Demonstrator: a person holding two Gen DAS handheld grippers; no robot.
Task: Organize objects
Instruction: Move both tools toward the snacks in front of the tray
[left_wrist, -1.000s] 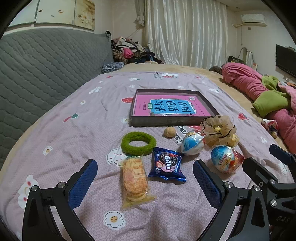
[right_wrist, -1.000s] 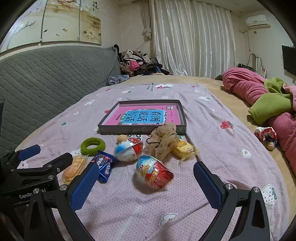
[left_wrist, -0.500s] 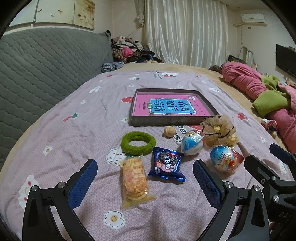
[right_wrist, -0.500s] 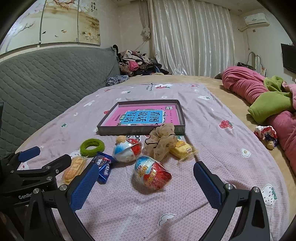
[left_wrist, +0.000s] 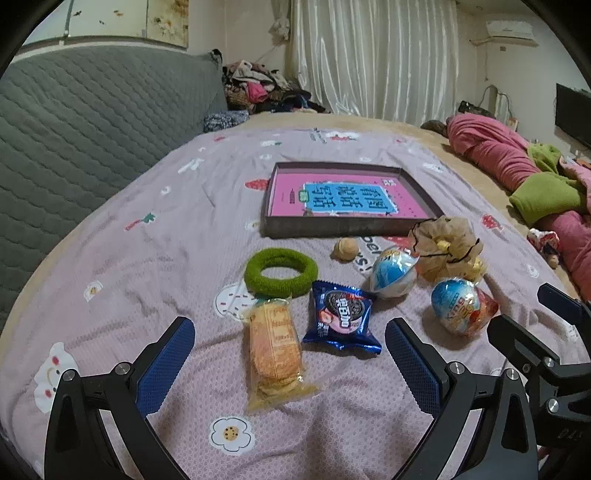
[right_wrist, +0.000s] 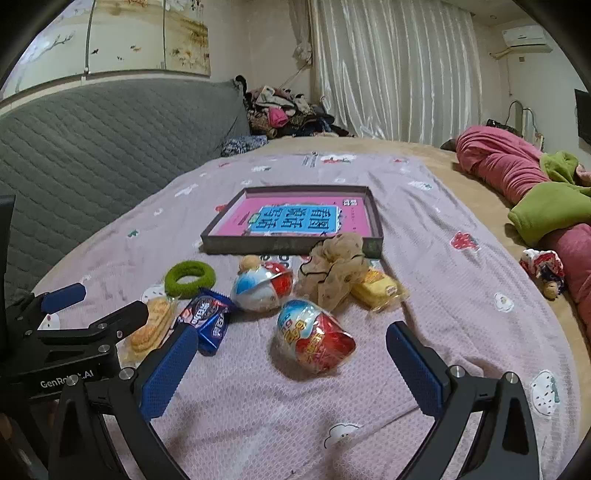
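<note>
Both claws hang wide and empty over the bed's near edge: left claw (left_wrist: 290, 363) lined up on the cracker pack (left_wrist: 275, 347), right claw (right_wrist: 291, 369) on the foil egg (right_wrist: 314, 338), presumably bound for the far tray (left_wrist: 332, 225).

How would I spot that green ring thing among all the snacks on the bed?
Find the shallow dark tray with the pink book inside, in the middle of the purple bedspread. Just in front of its near-left corner lies the green ring, flat on the cover, above a clear pack of biscuits. It is the only fuzzy, unwrapped loop; its neighbours are shiny wrapped snacks.
</note>
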